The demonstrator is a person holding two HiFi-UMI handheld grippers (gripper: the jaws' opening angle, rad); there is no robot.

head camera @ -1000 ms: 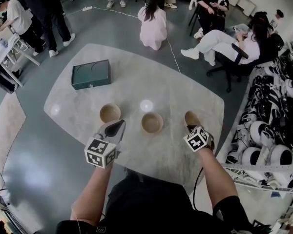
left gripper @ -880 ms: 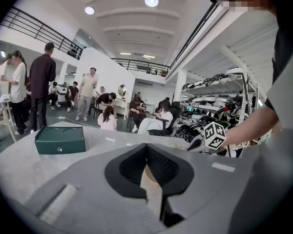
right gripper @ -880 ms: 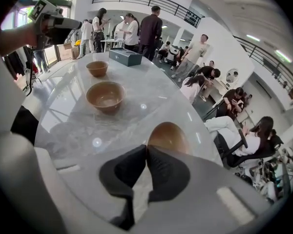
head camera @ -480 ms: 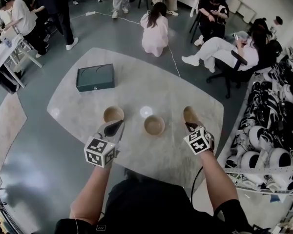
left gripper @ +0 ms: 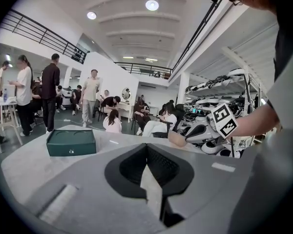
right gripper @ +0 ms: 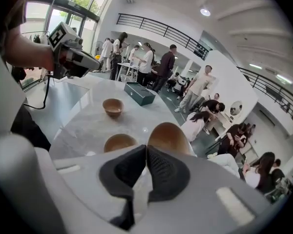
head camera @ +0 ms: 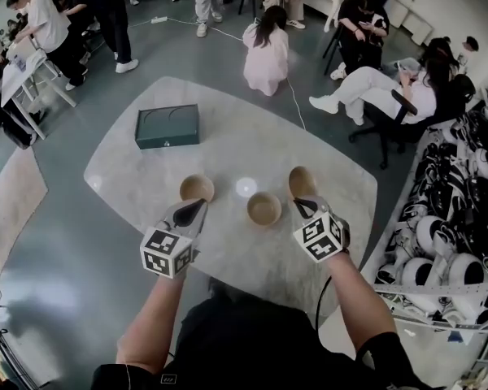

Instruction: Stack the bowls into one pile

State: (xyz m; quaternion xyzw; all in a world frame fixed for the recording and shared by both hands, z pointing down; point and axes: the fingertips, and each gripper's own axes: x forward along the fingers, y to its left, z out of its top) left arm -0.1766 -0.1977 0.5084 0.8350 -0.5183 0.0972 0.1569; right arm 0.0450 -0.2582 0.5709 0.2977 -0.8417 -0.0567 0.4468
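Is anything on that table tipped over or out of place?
Only the right bowl is tilted: the right gripper pinches its rim and holds it off the table. The left bowl and middle bowl sit upright; nothing is spilled.

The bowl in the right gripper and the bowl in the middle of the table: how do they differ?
The held bowl is pinched at its rim by the right gripper; the middle bowl sits free on the table. The held bowl is tilted; the middle bowl stands level, mouth up. Both are round and tan.
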